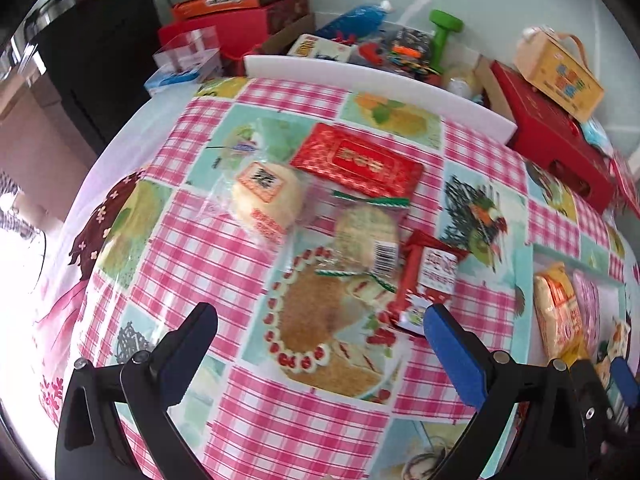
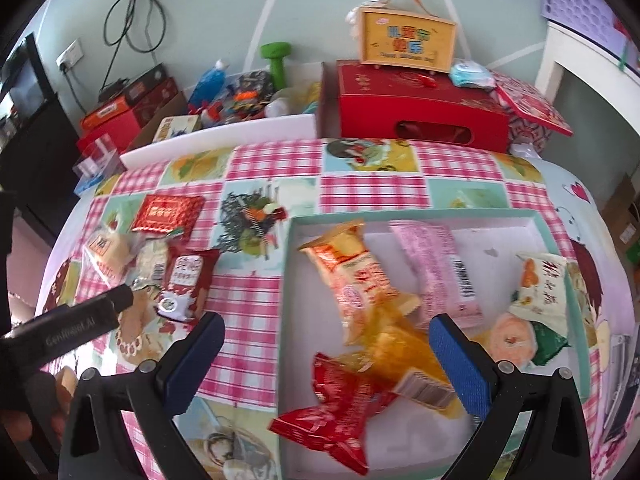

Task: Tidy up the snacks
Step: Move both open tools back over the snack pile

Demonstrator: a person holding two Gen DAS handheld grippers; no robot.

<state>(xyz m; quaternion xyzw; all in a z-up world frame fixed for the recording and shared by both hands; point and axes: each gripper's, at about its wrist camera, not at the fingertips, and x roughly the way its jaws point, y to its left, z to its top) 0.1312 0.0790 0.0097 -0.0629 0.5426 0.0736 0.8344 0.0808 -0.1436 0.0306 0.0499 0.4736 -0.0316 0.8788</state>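
Note:
My left gripper (image 1: 320, 326) is open above the checked tablecloth, just short of a cluster of loose snacks: a round pastry with an orange label (image 1: 266, 196), a flat red packet (image 1: 358, 160), a clear-wrapped pale cake (image 1: 366, 236) and a dark red sachet (image 1: 430, 280). My right gripper (image 2: 326, 334) is open over the near-left corner of a shallow teal-rimmed tray (image 2: 290, 280). The tray holds an orange snack bag (image 2: 356, 276), a pink packet (image 2: 436, 268), a red packet (image 2: 336, 396), a yellow wrapper (image 2: 404, 352) and a white-green packet (image 2: 540, 292). Nothing is between either pair of fingers.
A white board (image 2: 220, 136) edges the table's far side. Behind it lie a red gift box (image 2: 416, 108) with a small yellow case (image 2: 406, 38) on top, a green dumbbell (image 2: 276, 60), a blue bottle (image 2: 208, 80) and stacked red boxes (image 1: 236, 16). A hand (image 2: 24, 412) holds the left gripper.

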